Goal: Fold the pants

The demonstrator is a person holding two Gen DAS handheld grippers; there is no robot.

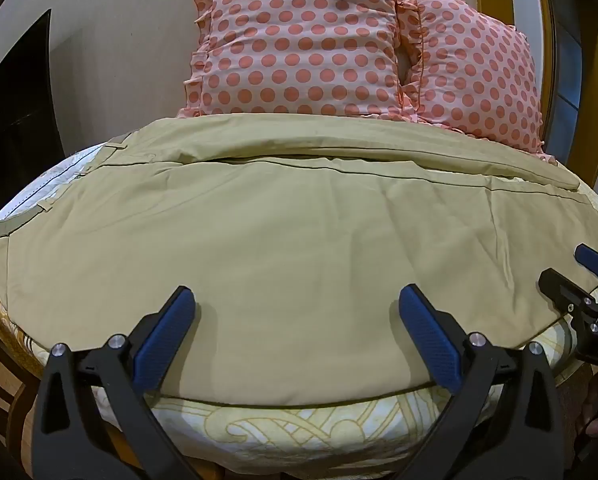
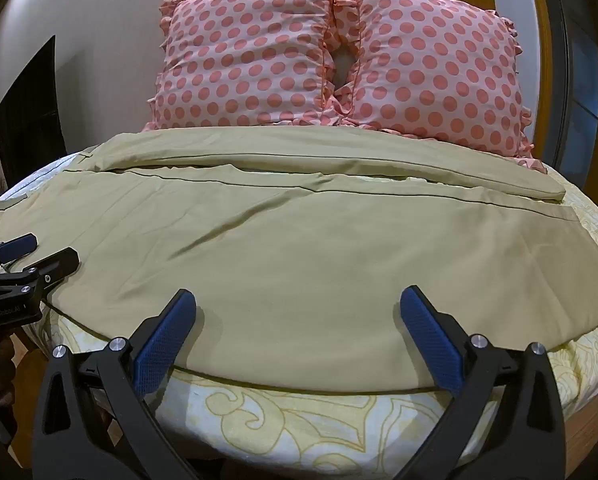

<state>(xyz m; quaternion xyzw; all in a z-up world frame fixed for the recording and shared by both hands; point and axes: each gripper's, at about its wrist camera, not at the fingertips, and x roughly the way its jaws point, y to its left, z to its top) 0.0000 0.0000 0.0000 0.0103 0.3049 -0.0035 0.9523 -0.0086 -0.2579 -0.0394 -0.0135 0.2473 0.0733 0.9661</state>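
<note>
Pants in a tan khaki lie spread crosswise over the bed, waistband and belt loops off to the left, the two legs running side by side toward the right, the far leg ending just short of the polka-dot pillows propped against the wall. Both tools sit at the near edge of the cloth: the left gripper has its fingers spread wide with nothing between them, poised just above the near leg's hem-side edge, and the right gripper is the same, fingers wide apart and empty, further along toward the cuffs. Each one shows at the margin of the other's view, so they are near one another but apart. To my eye the fold has not begun; the legs still lie next to each other, not stacked. The sensible move would be to bring the near leg over onto the far one, and to do that well each set of fingers should pinch the near edge cleanly, taking only the near leg and not the yellow-patterned bedsheet beneath. Lifting both ends together and level would keep the seam straight, and the creases across the near leg want smoothing first.
</note>
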